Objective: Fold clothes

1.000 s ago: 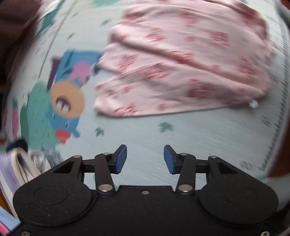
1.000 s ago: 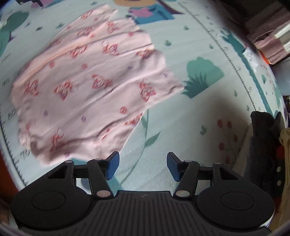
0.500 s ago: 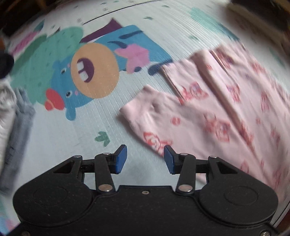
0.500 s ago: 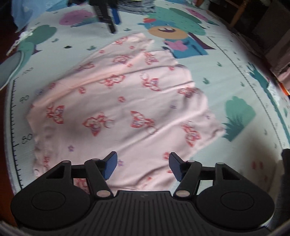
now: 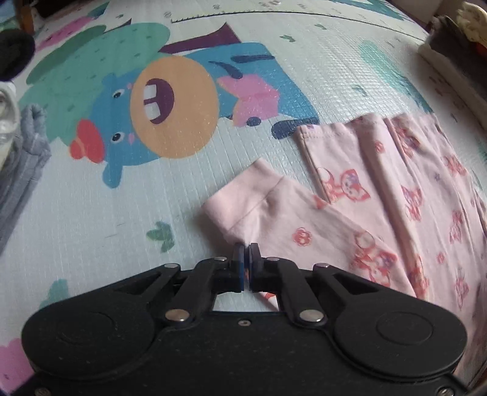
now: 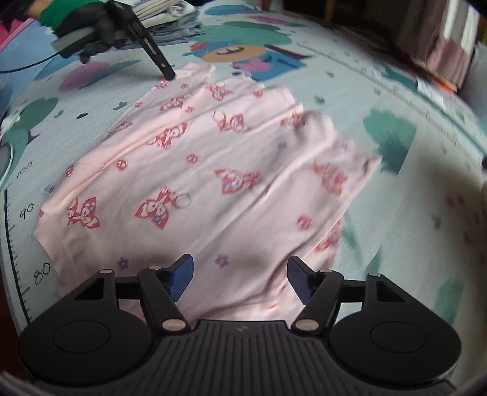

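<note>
Through the left wrist camera we saw our left gripper [image 5: 246, 254] pinched shut on the lower edge of the cuff of the pink cotton printed pyjama garment [image 5: 380, 195], which spread toward three o'clock over the pale cartoon play mat [image 5: 91, 213]. Through the right wrist camera our right gripper [image 6: 240, 278] hovered wide, jaws opening, seemingly just above the garment's near hem; at eleven o'clock a black-gloved hand [image 6: 91, 27] held the other gripper.

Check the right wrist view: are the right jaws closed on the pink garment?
No. The right gripper has its jaws spread apart above the pink garment, with no cloth pinched between them.
</note>
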